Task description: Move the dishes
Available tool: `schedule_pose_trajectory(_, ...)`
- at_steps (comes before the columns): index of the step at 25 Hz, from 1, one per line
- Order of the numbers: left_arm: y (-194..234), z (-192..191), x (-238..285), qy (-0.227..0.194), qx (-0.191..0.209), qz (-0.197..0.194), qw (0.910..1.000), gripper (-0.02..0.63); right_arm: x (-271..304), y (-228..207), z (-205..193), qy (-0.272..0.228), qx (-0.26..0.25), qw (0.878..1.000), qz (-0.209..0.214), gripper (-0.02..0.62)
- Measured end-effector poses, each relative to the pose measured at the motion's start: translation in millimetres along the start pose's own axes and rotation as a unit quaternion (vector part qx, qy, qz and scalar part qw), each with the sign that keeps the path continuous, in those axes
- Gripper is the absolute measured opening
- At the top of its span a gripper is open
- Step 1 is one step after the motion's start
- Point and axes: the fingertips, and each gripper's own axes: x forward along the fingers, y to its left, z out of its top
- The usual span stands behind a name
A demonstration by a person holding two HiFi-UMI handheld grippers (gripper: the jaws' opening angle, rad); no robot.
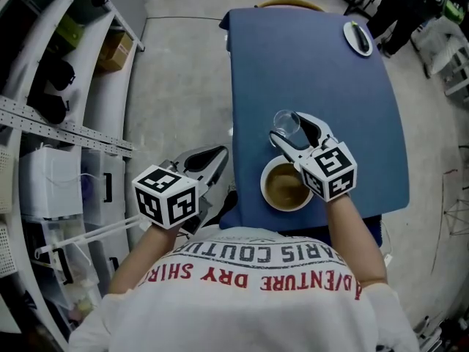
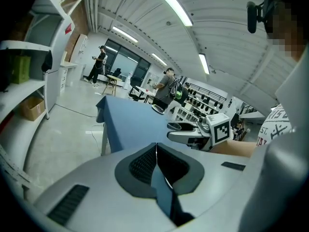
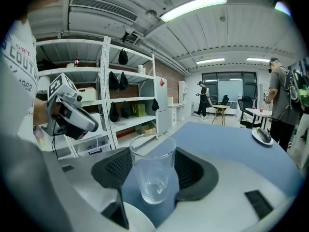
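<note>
The right gripper [image 1: 288, 127] sits over the middle of the blue table [image 1: 322, 79], its 2 jaws closed against the sides of a clear empty glass [image 3: 153, 170], which stands upright between the dark pads. Whether the base of the glass touches the tabletop cannot be told. Just below the glass in the head view, at the table's near edge, sits a white bowl [image 1: 284, 186] with a brownish inside. A small plate [image 1: 357, 38] lies at the upper right corner of the table, well apart from both. The left gripper [image 1: 218, 152] hangs at lower left, off the table's left edge and over the floor, its 2 jaws pressed together with nothing between them. Shelving [image 1: 66, 130] fills the left side of the frame.
</note>
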Motion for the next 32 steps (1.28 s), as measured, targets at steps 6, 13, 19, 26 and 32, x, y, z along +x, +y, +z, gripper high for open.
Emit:
schedule_pose_trajectory(6,1,1,4,0.003,-0.002,0.000,1.0000,0.028,5,-4,-6,0.002,-0.021,1.000,0.008,0.281)
schedule_pose_trajectory(13,3,-5,1,0.005,-0.007,0.003,1.0000,0.028,2,-3,-9,0.007,-0.035,0.999,0.019,0.282)
schedule_pose_trajectory(19,-5,-10,-3,0.003,-0.003,0.001,1.0000,0.028,-5,-3,-13,0.013,-0.034,0.999,0.011,0.293)
schedule_pose_trajectory(26,-24,-17,-14,-0.012,-0.008,-0.007,0.9999,0.029,-45,6,-22,0.013,-0.012,1.000,0.000,0.296)
schedule_pose_trajectory(32,-46,-31,-24,-0.023,-0.008,-0.007,0.9997,0.029,-82,16,-41,0.021,0.007,1.000,-0.011,0.296)
